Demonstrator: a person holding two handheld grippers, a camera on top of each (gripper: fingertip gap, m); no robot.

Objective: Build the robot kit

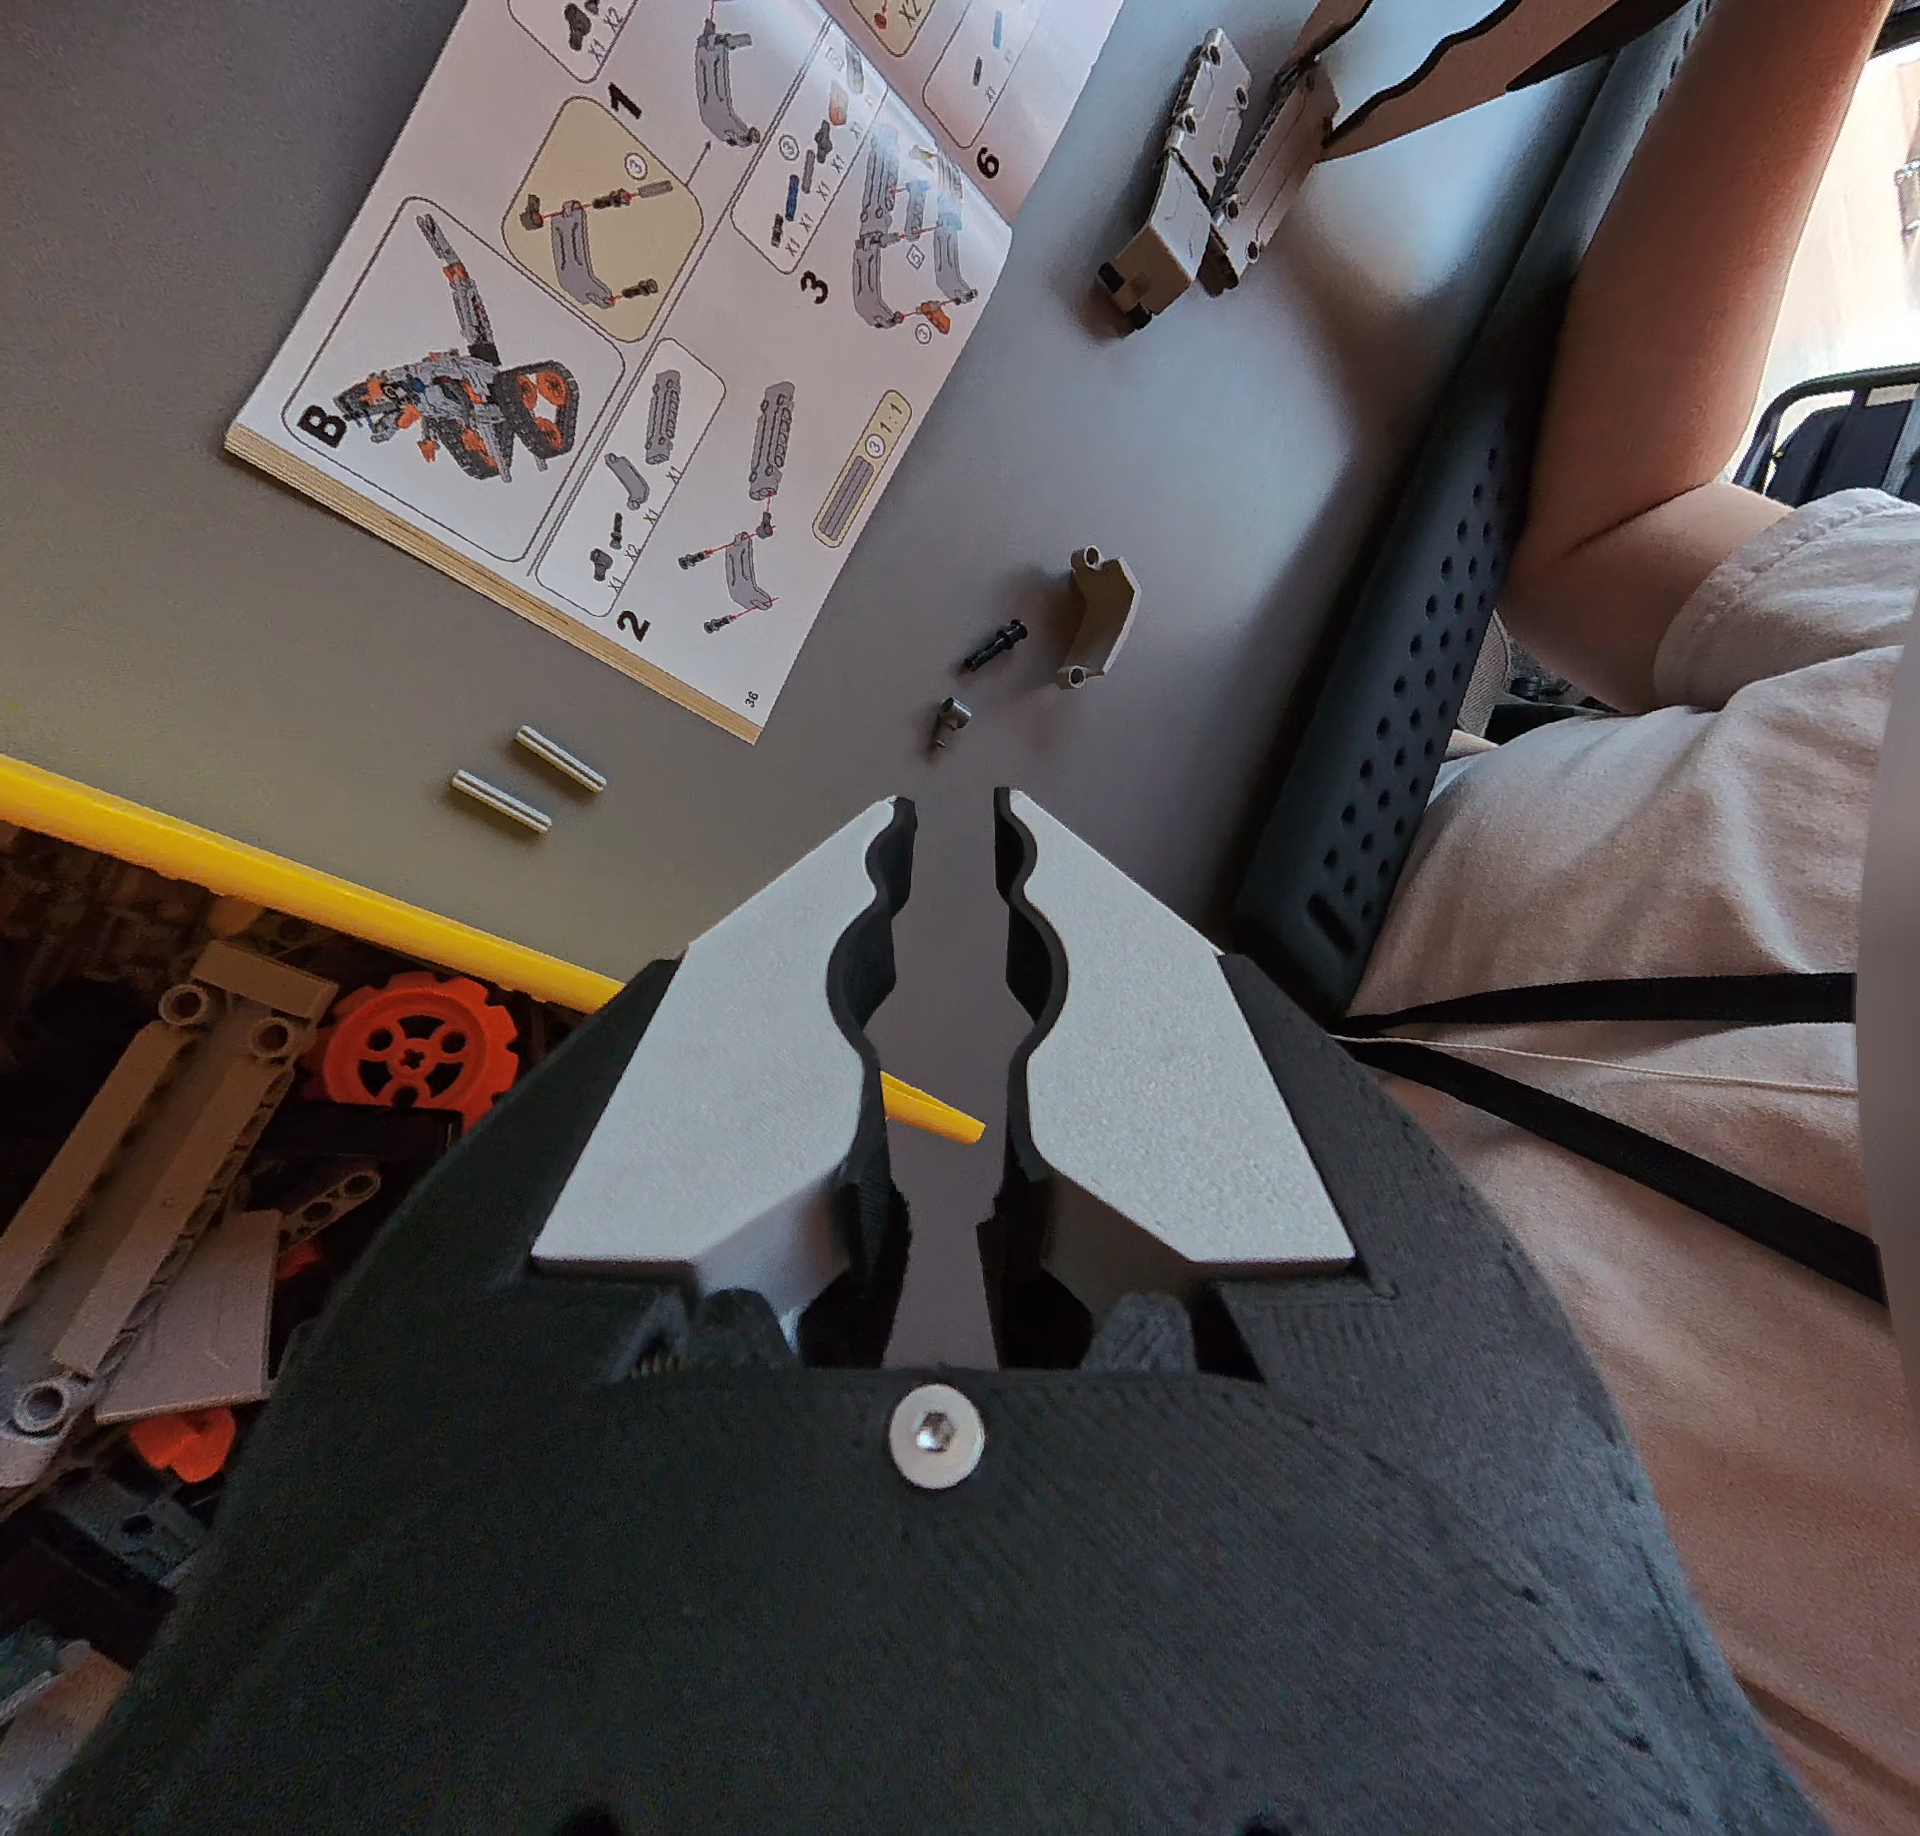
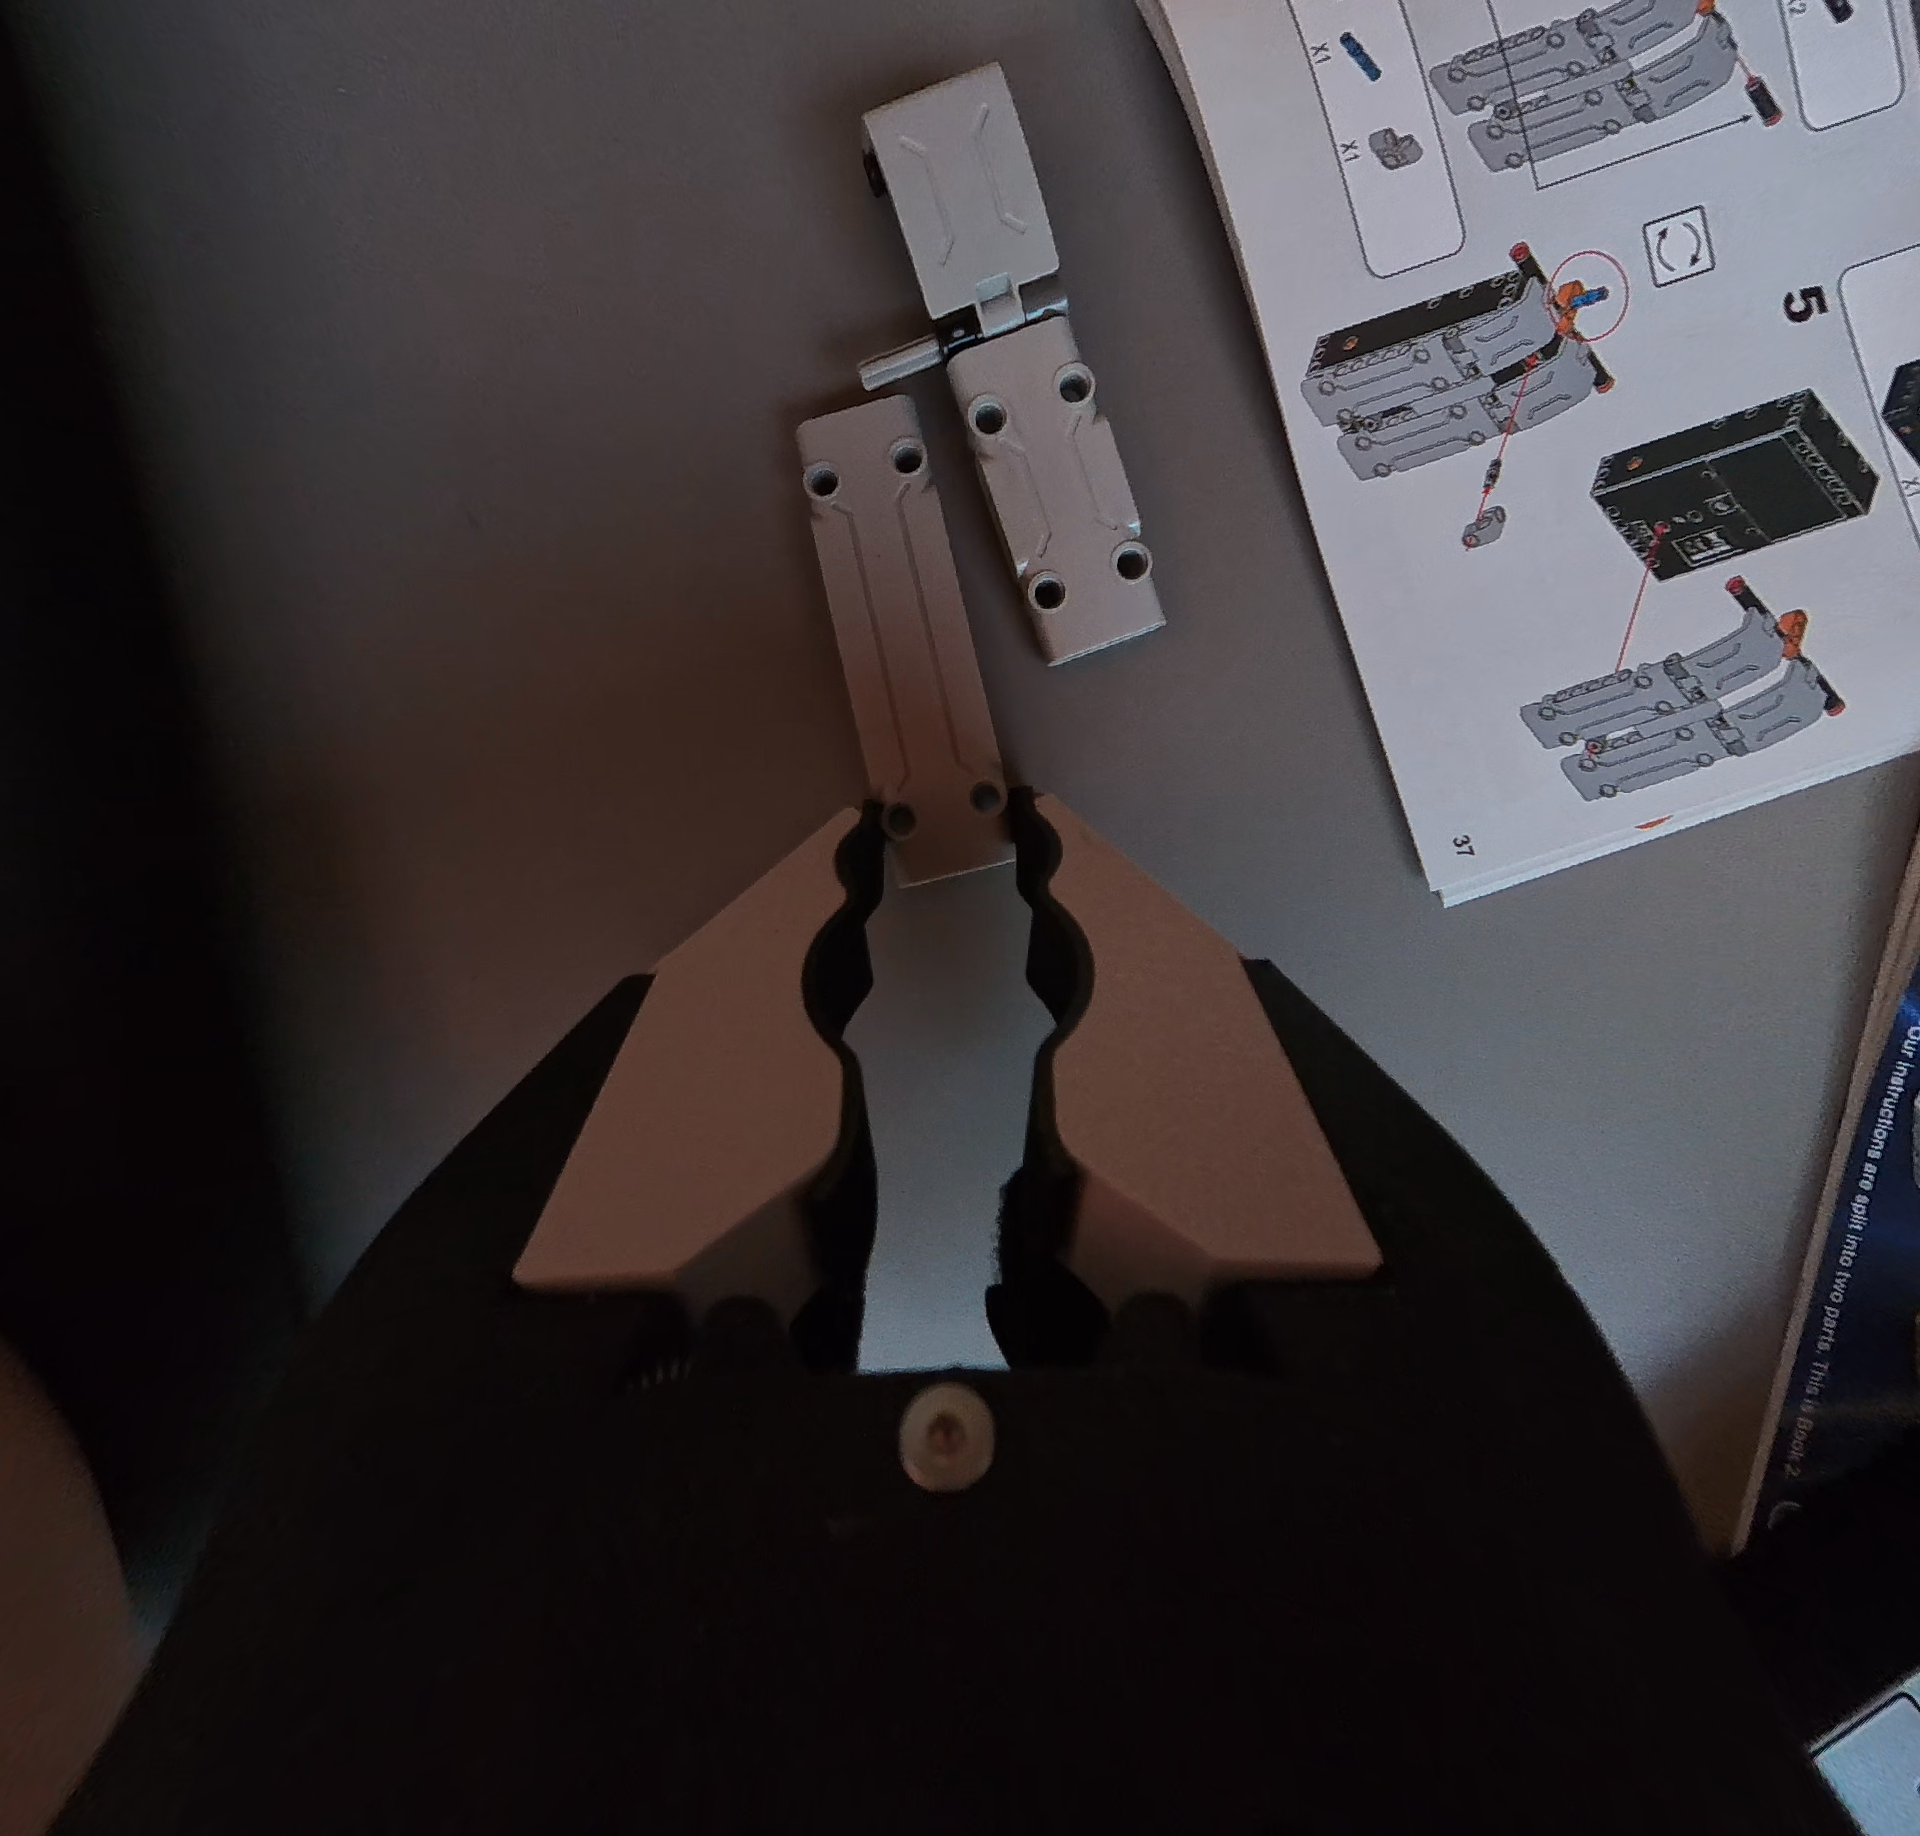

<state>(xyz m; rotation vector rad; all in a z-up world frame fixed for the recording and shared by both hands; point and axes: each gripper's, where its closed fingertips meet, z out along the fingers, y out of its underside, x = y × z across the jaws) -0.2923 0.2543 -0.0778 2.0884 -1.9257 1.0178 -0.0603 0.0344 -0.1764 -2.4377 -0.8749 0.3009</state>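
Overhead, grey table [image 1: 1195, 456], left gripper [image 1: 954, 799] open and empty, right gripper [image 2: 943, 807] clasping long grey panel [image 2: 899, 623].

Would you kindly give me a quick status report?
Left gripper open, empty, near small dark pin. Right gripper shut on long grey plastic panel.

The instruction booklet [image 1: 644, 259] runs off the top edge of the left wrist view, and in the right wrist view it is cut by the top and right edges. The yellow-rimmed parts tray [image 1: 260, 877] is cropped at the left edge and partly hidden behind the left gripper's [image 1: 954, 815] black body. The near end of the long grey panel [image 2: 899, 633] sits between the right gripper's [image 2: 943, 818] fingertips, and whether they press it cannot be told.
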